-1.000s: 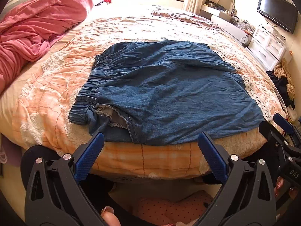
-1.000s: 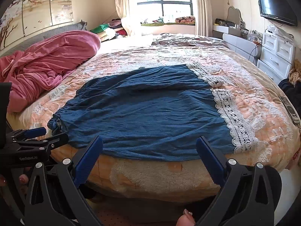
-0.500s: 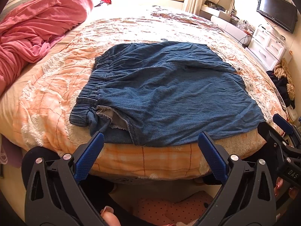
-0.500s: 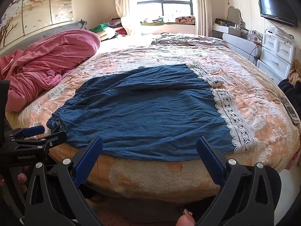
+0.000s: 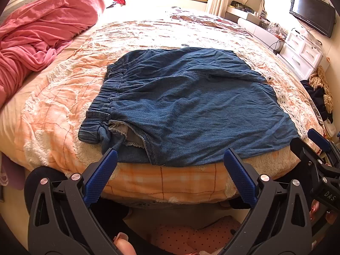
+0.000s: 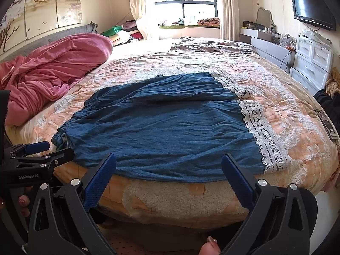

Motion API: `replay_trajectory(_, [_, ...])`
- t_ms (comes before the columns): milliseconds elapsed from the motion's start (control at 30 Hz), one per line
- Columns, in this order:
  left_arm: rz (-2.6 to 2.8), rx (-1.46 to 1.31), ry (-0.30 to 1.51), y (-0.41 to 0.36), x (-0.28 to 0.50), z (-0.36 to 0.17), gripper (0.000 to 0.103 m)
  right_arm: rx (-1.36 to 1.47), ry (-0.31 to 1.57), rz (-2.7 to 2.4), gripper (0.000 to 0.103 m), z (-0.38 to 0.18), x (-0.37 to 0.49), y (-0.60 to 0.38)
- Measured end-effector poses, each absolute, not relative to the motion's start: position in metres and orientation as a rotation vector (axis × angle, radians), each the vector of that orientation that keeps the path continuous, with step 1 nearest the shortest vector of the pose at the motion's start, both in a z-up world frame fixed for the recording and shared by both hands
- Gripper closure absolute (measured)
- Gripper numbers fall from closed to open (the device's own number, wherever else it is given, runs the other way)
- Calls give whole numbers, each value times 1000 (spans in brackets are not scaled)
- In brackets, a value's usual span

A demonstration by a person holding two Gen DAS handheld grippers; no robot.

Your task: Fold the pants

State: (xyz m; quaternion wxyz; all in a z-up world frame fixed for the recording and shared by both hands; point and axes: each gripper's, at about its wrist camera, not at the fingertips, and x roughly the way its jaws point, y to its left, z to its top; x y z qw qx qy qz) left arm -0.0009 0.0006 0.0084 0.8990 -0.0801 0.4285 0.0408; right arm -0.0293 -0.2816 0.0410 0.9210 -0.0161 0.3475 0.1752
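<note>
We are seeing pants lying on the bed, waistband leftward. A blanket is lying far left.

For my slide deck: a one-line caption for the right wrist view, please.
Open right gripper faces blue pants spread flat on the bed, lace hem at right.

The blue denim pants were spread flat near the bed's front edge, elastic waistband at the left, white lace-trimmed hems at the right, a pocket lining exposed.
</note>
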Motion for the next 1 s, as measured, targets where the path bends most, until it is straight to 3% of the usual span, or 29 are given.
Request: replay_trajectory(1000, [104,-193,859,33,24,14,9,-52,744,403,4,37,0,-266])
